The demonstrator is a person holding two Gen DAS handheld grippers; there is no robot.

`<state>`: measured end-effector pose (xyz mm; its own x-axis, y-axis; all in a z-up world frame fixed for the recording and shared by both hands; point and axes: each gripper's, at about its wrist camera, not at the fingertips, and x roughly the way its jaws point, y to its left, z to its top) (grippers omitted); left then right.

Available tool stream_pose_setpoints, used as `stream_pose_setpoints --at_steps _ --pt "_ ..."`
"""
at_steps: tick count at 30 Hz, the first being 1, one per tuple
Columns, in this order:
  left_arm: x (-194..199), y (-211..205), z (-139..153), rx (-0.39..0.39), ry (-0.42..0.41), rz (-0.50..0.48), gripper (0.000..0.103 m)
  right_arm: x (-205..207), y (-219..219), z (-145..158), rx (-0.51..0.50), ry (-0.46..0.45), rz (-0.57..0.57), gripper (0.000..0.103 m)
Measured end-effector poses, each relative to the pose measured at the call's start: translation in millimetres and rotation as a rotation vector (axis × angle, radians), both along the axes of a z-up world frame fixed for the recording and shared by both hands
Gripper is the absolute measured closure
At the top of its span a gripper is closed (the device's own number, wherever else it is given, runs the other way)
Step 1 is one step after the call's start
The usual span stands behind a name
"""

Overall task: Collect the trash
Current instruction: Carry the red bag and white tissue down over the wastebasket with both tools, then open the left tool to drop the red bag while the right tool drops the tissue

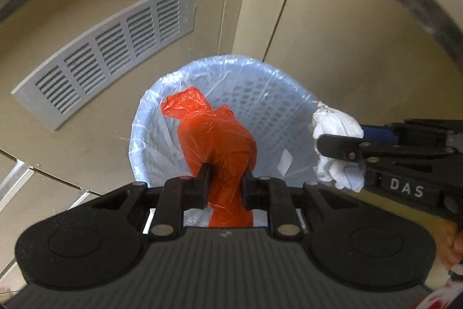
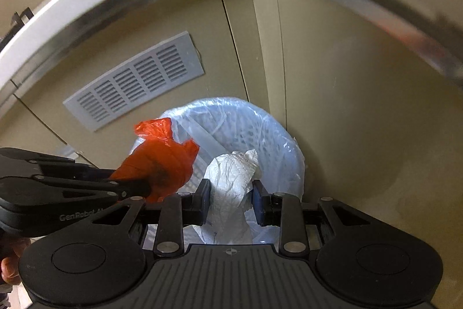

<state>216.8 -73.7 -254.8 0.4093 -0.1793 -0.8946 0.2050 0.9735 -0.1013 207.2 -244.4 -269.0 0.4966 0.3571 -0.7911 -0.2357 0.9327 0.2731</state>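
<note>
Both tongs are squeezed tight; my left gripper (image 1: pixel 224 181) pinches the red plastic bag (image 1: pixel 215 135), and my right gripper (image 2: pixel 230 200) pinches the white crumpled paper (image 2: pixel 231 187); both hang over the lined trash bin (image 2: pixel 272 135). I think the paper could miss, since from the left view it sits right at the rim; the light bag might also stick to the pads, or float out sideways.

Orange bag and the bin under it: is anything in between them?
No. In the left wrist view the orange bag, pinched by the left gripper, hangs over the open bin; only air lies between.
</note>
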Motion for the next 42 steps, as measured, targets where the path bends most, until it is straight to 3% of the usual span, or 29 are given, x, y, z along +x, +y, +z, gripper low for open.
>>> stream_pose_setpoints --at_steps 11,21,37,40,42 --pt "15.5 -9.0 -32.0 0.009 0.034 0.002 0.081 6.6 -8.8 -29.7 -0.007 0.026 -0.016 0.073" --pt "18.6 -4.1 -27.5 -0.015 -0.01 -0.011 0.051 4.8 -7.7 -30.7 -0.003 0.029 -0.039 0.073" --pt "8.9 30.2 -4.1 -0.012 -0.026 0.051 0.051 5.3 14.7 -36.1 0.006 0.039 -0.02 0.071" --pt "7.3 34.0 -2.9 -0.015 -0.027 0.057 0.051 7.1 18.9 -37.9 0.01 0.029 -0.023 0.056" --pt "6.4 35.7 -2.2 -0.017 -0.027 0.063 0.051 6.9 19.5 -37.1 0.017 0.012 -0.031 0.038"
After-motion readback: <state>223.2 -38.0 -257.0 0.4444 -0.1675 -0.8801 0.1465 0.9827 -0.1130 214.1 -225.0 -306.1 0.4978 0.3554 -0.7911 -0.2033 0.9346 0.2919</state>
